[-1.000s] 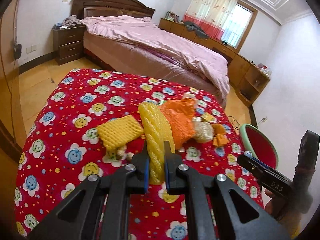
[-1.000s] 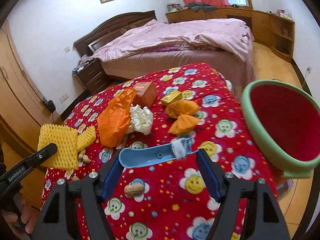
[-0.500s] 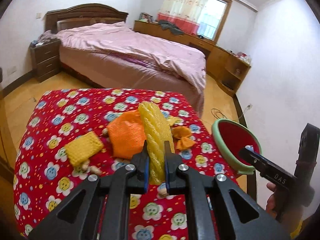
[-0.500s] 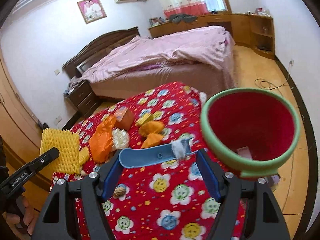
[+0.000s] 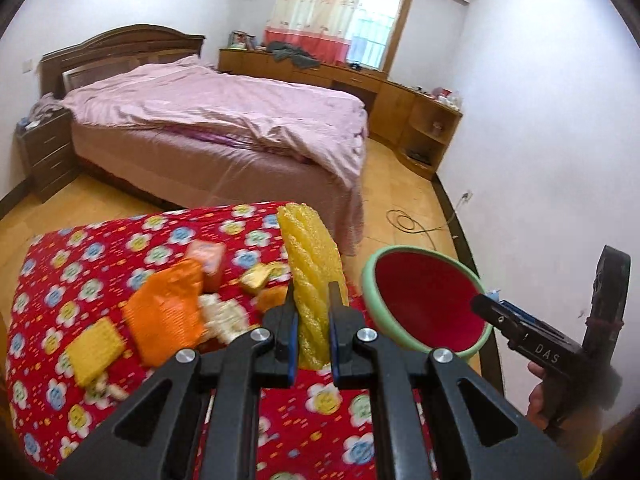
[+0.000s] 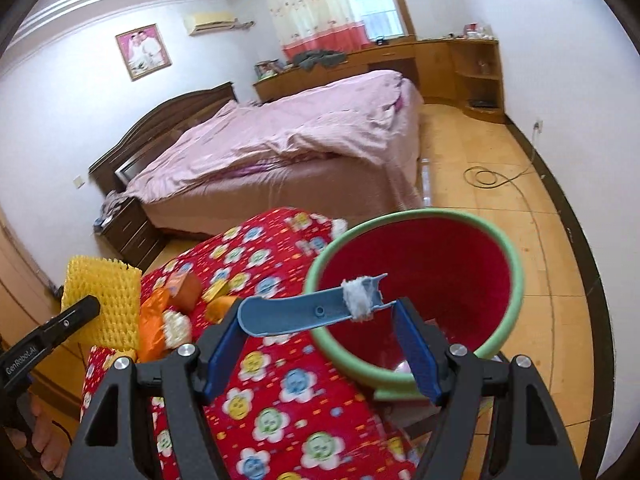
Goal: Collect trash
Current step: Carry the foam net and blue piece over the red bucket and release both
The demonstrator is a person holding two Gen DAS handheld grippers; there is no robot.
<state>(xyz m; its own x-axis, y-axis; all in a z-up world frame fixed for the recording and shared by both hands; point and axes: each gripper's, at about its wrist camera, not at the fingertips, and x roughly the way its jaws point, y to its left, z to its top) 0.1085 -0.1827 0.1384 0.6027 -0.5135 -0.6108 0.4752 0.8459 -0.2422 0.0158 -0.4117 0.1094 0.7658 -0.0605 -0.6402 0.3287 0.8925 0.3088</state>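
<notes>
My left gripper is shut on a yellow foam net sleeve, held upright above the table's right end, left of the bin. The foam net also shows at the left of the right wrist view. A red bin with a green rim stands beside the table's right edge; in the right wrist view it lies just ahead. My right gripper is open, with a blue plastic piece with white tape stuck across its fingers. On the table lie an orange bag, a yellow foam piece and white crumpled paper.
The table wears a red cloth with smiley flowers. A small orange box, yellow wrappers and nuts lie on it. A pink-covered bed stands behind. A cable lies on the wooden floor. A scrap lies in the bin.
Both grippers have swung right toward the bin. The left one still grips the foam net, now nearer the bin. The right gripper now hovers at the bin's rim.
</notes>
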